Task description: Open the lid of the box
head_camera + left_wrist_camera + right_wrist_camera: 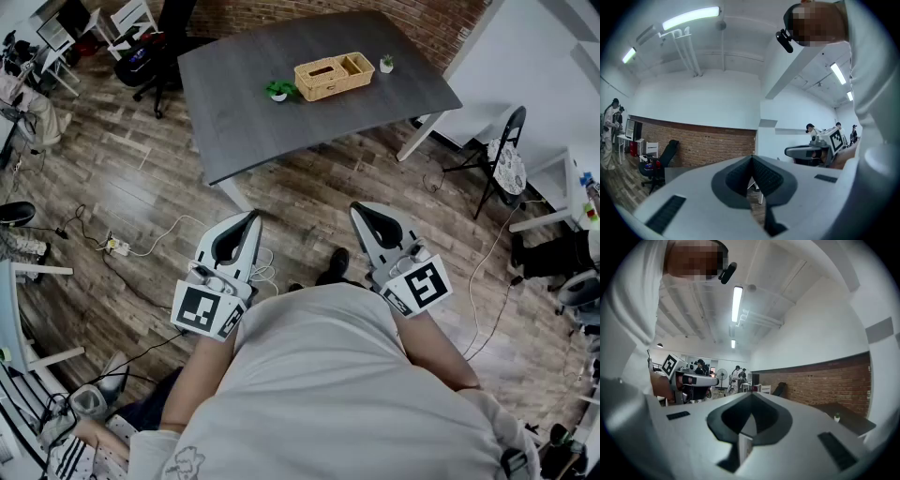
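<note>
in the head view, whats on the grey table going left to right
low bushy green potted plant → tan woven wicker box → tiny green plant in a white pot

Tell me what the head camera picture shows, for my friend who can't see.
A person stands on a wooden floor holding the left gripper and the right gripper, both shut and empty, well short of a grey table. On it sit a wicker box and two small potted plants.

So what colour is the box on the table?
The box is light tan wicker; the head view shows it best.
</note>
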Action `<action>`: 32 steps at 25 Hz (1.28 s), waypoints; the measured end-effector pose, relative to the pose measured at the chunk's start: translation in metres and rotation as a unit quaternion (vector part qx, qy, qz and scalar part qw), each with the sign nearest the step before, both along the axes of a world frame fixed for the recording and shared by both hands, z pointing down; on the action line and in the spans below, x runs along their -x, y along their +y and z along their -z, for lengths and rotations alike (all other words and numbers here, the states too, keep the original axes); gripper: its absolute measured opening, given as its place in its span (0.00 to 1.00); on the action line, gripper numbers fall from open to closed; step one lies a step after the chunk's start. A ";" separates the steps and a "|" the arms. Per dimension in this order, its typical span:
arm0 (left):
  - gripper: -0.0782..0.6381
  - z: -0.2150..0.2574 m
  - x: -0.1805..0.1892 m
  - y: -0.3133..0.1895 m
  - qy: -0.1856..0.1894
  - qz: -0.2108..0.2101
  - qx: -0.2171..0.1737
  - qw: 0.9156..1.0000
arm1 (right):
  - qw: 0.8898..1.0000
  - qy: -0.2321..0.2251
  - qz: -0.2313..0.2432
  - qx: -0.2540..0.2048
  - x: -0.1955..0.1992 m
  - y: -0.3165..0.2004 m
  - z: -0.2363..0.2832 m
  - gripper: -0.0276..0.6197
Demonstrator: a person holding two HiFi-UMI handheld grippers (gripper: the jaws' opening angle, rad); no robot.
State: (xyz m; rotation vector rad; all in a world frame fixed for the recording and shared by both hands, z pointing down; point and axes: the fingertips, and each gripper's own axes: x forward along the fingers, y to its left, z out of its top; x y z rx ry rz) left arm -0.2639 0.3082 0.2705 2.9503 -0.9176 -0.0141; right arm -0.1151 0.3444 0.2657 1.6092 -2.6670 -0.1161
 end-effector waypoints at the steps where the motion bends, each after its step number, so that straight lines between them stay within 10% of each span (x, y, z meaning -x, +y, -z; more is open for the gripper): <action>1: 0.12 0.001 -0.001 -0.001 0.000 0.001 0.000 1.000 | 1.000 0.000 0.001 0.000 -0.001 -0.001 0.001 0.05; 32: 0.12 -0.022 -0.105 -0.084 -0.025 0.002 0.033 0.999 | 0.999 -0.027 0.003 0.028 -0.108 -0.081 -0.021 0.05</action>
